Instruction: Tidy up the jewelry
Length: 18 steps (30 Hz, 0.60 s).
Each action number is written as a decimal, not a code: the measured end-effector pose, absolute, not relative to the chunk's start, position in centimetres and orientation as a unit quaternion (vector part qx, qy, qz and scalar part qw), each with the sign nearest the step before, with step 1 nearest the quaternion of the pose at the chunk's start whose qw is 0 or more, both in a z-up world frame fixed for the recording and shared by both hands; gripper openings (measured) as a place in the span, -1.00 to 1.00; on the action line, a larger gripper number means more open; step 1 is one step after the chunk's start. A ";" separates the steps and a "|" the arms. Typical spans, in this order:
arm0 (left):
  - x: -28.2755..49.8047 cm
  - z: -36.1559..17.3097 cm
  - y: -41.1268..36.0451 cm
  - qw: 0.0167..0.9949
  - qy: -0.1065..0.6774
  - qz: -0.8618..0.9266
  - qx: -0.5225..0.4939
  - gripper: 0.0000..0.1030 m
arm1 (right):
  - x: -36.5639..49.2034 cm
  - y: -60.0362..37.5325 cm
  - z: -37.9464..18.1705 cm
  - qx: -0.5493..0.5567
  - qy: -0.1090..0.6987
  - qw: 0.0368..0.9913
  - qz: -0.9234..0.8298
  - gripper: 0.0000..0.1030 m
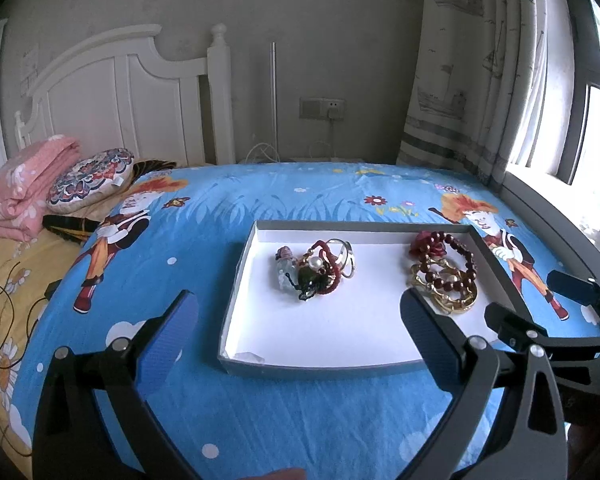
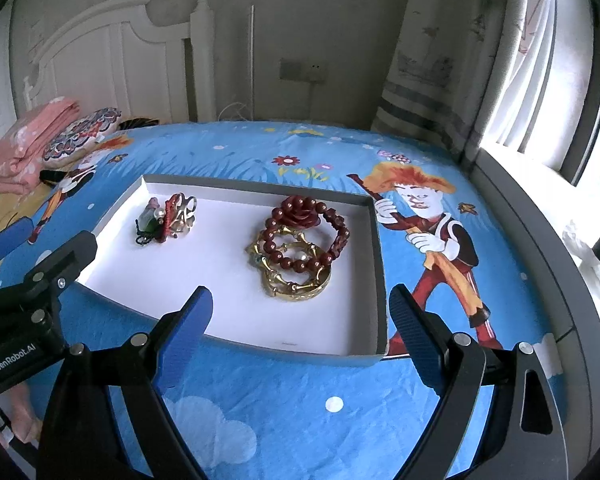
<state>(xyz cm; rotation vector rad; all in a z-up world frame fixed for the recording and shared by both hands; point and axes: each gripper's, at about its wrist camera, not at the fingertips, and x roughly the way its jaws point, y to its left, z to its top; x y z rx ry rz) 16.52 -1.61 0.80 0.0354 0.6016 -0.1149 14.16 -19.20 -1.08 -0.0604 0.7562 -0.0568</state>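
Where jewelry (image 2: 296, 248) lies, beads gleam red.

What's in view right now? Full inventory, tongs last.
tray: 1, grey walls, white floor, on the bed
red bead bracelet: 1, dark red with a rose, right part of tray, lying over the gold bangles
gold bangles: at least 2, gold, right part of tray, stacked
small jewelry pile: 1 tangled pile, red, green, silver, pearl, left part of tray; item count unclear
bedsheet: 1, blue cartoon print, under the tray
folded blanket: 1, pink, far left
round cushion: 1, patterned, beside the blanket
headboard: 1, white, back left
curtain: 1, pale ship print, back right
left tongs: open, empty, hovering near the tray's near edge
right tongs: open, empty, near the tray's near edge
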 end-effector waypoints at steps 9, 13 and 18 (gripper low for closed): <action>16.5 0.7 -1.6 0.953 0.297 -0.058 0.018 0.90 | 14.3 -19.1 -1.2 -0.030 0.371 0.928 -0.026 0.63; 16.4 0.7 -1.6 0.953 0.297 -0.057 0.016 0.90 | 14.3 -19.1 -1.2 -0.030 0.372 0.927 -0.026 0.63; 16.5 0.7 -1.5 0.953 0.297 -0.057 0.017 0.90 | 14.3 -19.1 -1.3 -0.030 0.372 0.927 -0.027 0.63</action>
